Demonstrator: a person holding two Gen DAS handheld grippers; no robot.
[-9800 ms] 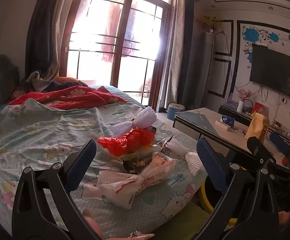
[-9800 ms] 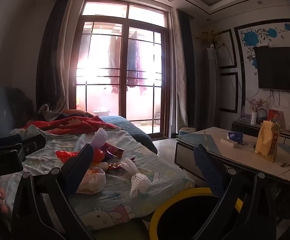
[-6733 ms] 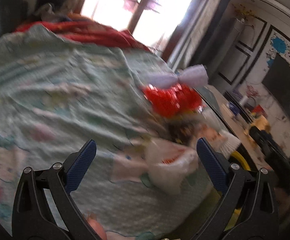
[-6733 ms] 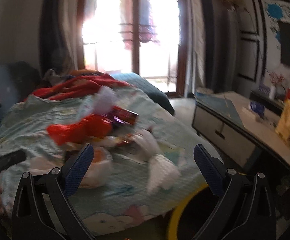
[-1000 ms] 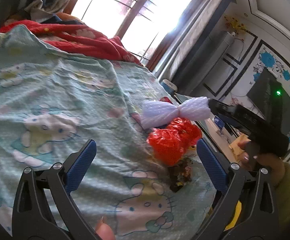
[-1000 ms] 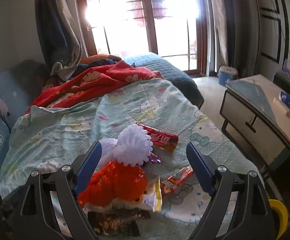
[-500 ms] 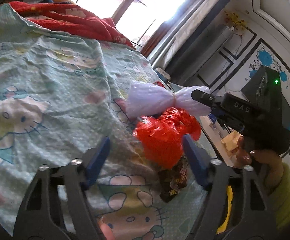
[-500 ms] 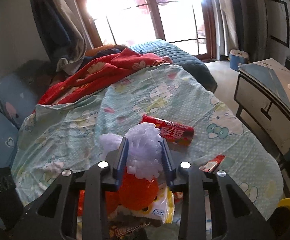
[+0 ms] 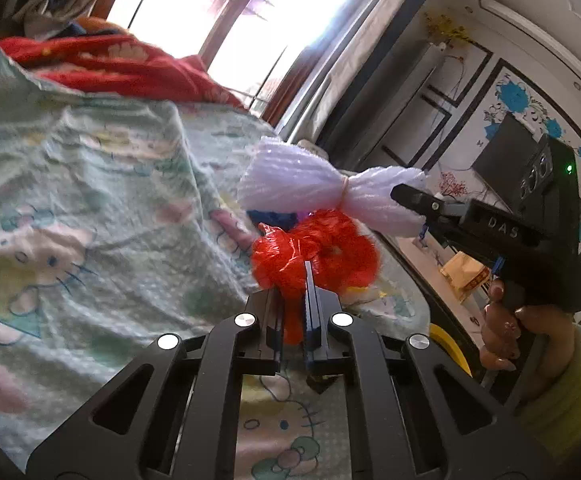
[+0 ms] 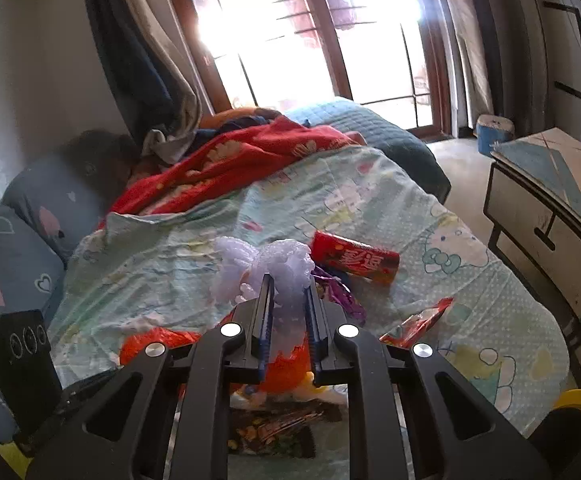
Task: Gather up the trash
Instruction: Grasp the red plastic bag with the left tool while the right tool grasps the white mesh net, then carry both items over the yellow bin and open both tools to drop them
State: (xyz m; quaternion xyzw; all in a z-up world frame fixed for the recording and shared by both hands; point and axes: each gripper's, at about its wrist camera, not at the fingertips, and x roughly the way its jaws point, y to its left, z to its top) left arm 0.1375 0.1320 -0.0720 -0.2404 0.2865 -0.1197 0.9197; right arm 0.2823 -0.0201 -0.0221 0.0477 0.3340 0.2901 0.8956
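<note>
Item: white foam fruit net, cinched at its waist into a bow shape; one flared end pinched between the just-closed jaws of the right gripper, evidently for lifting binward. Directly beneath: crumpled red plastic bag, clamped in the left gripper, jaws just closed. Beyond the right jaws: red snack wrapper on cartoon bedsheet.
</note>
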